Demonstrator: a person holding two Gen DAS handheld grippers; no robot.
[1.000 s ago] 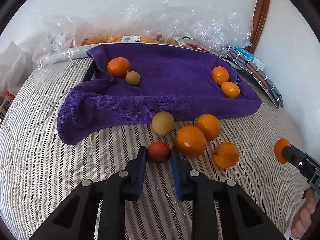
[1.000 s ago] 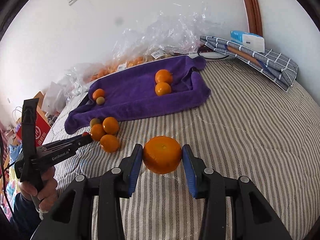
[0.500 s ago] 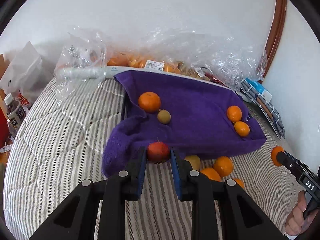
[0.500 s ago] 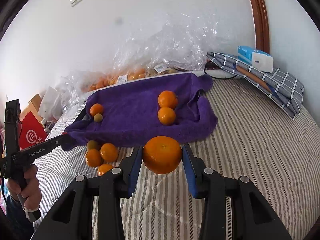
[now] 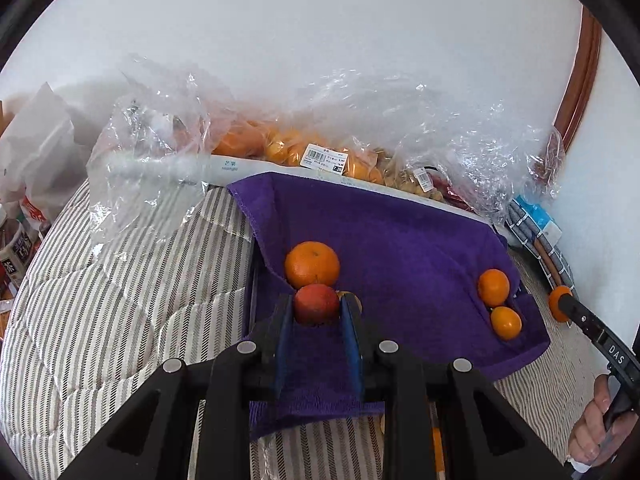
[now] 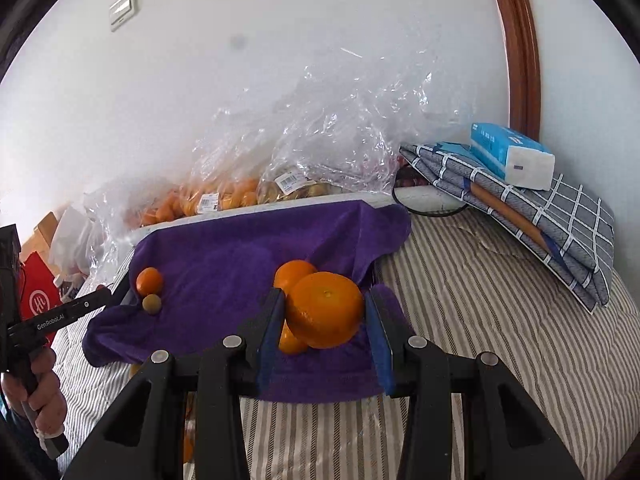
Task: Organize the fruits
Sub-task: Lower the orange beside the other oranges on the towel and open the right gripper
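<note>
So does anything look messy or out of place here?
Yes. The purple towel is rumpled, its near edge hanging off the tray onto the striped quilt. Some oranges lie half hidden on the quilt under that edge. Crumpled plastic bags are heaped along the wall.

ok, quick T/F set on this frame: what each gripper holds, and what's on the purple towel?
1. The left gripper is shut on a red fruit. True.
2. The right gripper is empty. False: it is shut on a large orange.
3. Two oranges sit at the purple towel's right side. True.
4. The tissue pack lies on the towel. False: it rests on the folded checked cloth.
</note>
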